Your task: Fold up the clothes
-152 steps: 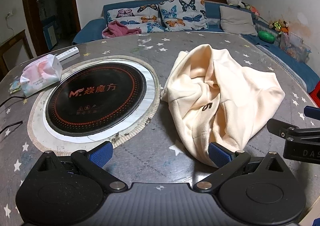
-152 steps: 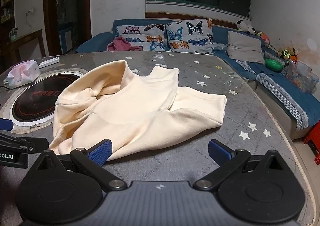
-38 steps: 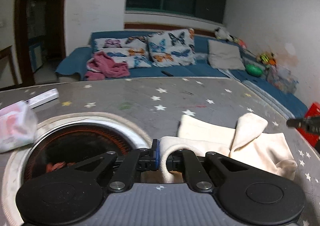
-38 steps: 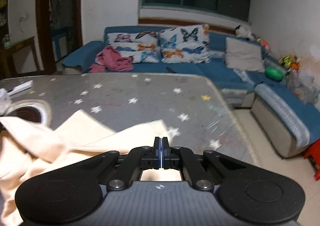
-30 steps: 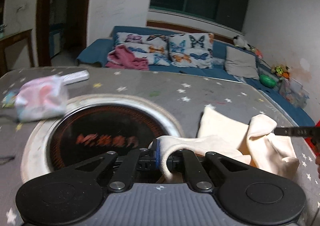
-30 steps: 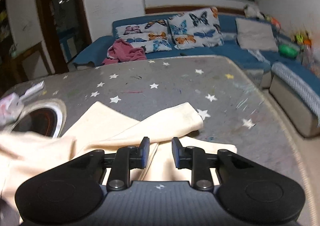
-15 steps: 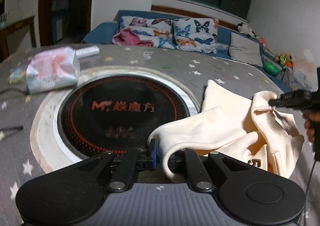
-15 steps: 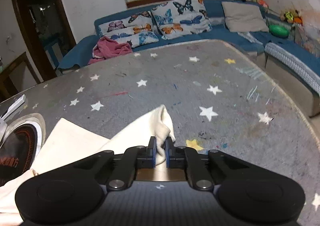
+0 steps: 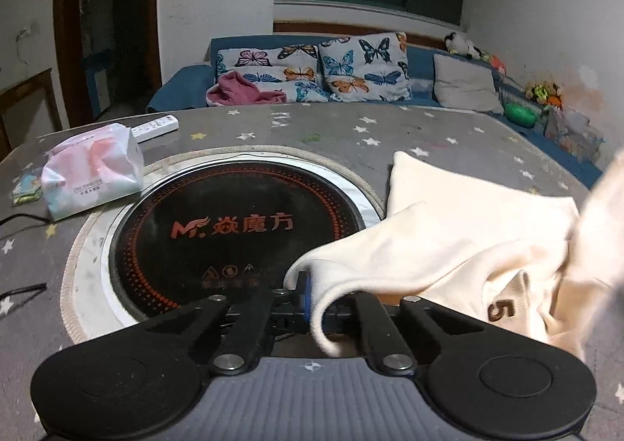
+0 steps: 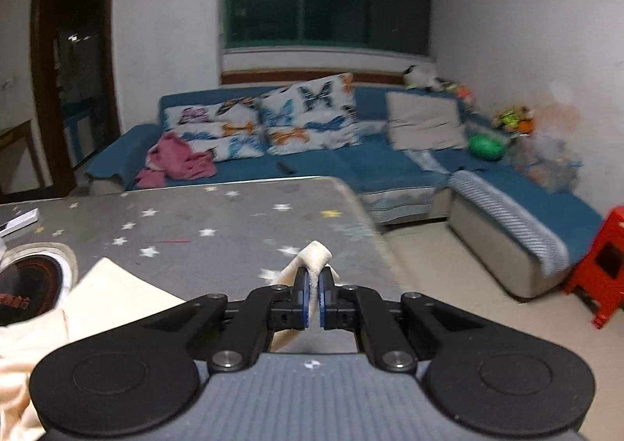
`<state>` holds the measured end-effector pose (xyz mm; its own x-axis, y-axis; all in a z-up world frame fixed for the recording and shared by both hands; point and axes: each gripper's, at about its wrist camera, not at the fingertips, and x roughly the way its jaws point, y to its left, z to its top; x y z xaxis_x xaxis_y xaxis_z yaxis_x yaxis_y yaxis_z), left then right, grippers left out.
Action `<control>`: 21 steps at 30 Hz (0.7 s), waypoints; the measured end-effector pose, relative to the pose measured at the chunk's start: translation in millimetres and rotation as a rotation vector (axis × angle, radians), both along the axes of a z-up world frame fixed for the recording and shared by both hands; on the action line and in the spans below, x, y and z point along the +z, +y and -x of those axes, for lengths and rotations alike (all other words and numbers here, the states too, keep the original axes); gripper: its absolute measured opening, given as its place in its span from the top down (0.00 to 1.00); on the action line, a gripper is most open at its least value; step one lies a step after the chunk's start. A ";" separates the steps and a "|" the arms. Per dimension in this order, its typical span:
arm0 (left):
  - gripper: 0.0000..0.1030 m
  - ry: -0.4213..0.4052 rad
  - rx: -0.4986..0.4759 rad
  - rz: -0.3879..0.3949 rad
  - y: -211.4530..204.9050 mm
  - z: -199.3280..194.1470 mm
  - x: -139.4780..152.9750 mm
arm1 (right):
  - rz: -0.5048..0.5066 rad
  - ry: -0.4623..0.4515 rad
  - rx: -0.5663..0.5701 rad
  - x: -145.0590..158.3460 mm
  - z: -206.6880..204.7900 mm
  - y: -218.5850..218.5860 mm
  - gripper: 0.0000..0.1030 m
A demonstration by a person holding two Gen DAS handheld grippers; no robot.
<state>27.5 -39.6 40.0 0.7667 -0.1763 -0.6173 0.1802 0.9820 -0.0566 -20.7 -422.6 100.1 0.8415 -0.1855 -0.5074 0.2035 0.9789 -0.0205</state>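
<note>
A cream garment (image 9: pixel 460 242) with a brown "5" (image 9: pixel 496 310) on it lies bunched on the right half of the grey star-print table (image 9: pixel 351 128). My left gripper (image 9: pixel 314 298) is shut on one edge of it, just over the near rim of the round cooktop. In the right wrist view my right gripper (image 10: pixel 312 300) is shut on another edge of the cream garment (image 10: pixel 315 258), lifted above the table near its right edge, and more cloth (image 10: pixel 113 296) trails down to the lower left.
A black round induction cooktop (image 9: pixel 234 230) is set into the table's left half. A tissue pack (image 9: pixel 91 169) and a white remote (image 9: pixel 156 127) lie beyond it. Behind the table runs a blue sofa (image 10: pixel 351 164) with butterfly cushions; a red stool (image 10: pixel 602 265) stands right.
The right gripper has risen and swung right with its pinched edge, lifting the cloth off the table. The left gripper keeps its hold and has shifted little; cloth now blurs past at the right.
</note>
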 end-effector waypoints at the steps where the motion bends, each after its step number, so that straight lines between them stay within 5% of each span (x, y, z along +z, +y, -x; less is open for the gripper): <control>1: 0.97 -0.002 0.002 0.007 1.8 4.5 1.9 | 0.010 -0.005 -0.021 1.8 11.5 -6.6 0.96; 11: 0.94 -0.011 0.025 0.069 19.6 48.1 18.4 | 0.033 0.007 -0.189 -9.1 85.2 -50.9 0.96; 13: 0.86 0.021 0.043 0.056 23.5 51.1 12.4 | 0.028 0.056 -0.206 -26.4 82.5 -56.0 0.96; 15: 0.68 0.045 0.072 0.042 27.9 53.9 7.6 | 0.005 0.107 -0.208 -42.6 76.1 -59.8 0.94; 19: 0.52 0.030 0.086 0.010 33.2 65.7 11.1 | 0.016 0.179 -0.201 -61.3 70.4 -54.7 0.92; 21: 0.48 -0.004 0.088 -0.018 31.6 73.1 17.3 | 0.035 0.174 -0.193 -60.1 71.5 -49.7 0.83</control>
